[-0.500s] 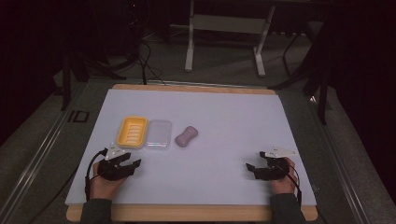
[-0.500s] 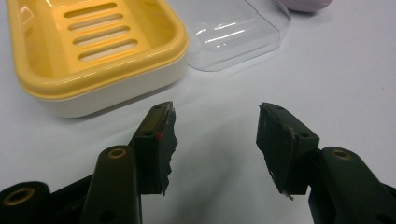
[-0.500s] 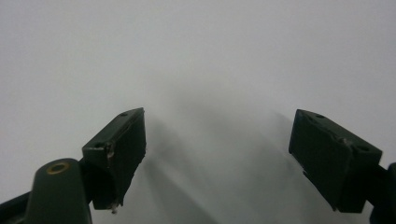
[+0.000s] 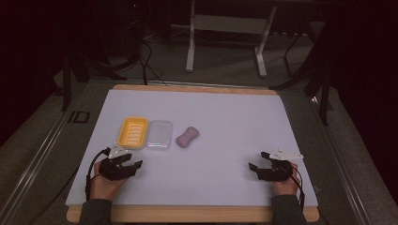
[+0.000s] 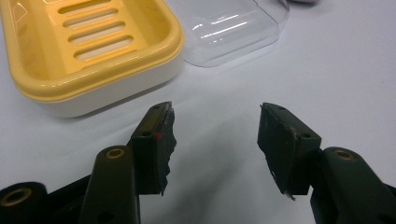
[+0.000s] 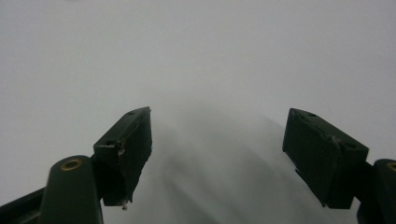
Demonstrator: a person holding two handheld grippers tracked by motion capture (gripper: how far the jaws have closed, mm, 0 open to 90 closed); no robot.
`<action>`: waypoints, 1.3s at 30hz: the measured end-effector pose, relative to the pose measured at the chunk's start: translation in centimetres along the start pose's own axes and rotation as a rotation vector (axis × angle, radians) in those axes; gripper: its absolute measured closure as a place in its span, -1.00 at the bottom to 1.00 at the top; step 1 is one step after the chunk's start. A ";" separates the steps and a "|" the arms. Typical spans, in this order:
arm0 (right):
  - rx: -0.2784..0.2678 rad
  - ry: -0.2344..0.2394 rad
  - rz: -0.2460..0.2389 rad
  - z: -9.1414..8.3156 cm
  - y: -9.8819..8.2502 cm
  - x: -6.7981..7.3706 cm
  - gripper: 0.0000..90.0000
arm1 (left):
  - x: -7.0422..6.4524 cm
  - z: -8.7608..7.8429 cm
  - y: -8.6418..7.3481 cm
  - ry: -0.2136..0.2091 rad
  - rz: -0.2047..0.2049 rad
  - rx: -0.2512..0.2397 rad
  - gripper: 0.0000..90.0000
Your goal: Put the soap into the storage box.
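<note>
Near the tabletop's front-left corner our left gripper (image 4: 126, 165) waits spread, empty — soap dish (image 4: 133, 132), clear lid (image 4: 159, 135) and soap (image 4: 187, 137) just beyond; right gripper (image 4: 262, 163) spread too. We'd straddle the soap squarely — it looks slippery.

Yellow soap dish (image 5: 88, 51) glossy plastic; lid (image 5: 229, 28) clear plastic; table (image 4: 234, 112) matt.

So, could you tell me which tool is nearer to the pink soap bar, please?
Left. The left tool sits just below the yellow soap dish, down-left of the soap bar. The right tool is farther off, at the table's right side.
</note>
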State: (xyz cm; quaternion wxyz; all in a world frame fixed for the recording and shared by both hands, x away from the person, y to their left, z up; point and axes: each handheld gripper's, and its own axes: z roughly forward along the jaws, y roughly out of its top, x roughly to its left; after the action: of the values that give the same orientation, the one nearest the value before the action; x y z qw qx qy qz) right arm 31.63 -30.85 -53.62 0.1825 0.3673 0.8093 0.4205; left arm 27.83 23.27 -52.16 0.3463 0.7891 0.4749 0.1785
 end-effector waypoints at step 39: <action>-0.030 0.012 0.010 -0.3 -0.1 -0.1 -0.53 | -1.8 0.8 7.3 -0.032 0.131 0.012 -0.04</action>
State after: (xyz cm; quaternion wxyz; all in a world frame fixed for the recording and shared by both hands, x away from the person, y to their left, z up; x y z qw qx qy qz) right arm 31.47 -31.15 -53.55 0.1812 0.3662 0.8022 0.4354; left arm 31.99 19.19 -47.38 0.3367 0.8234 0.4177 0.1850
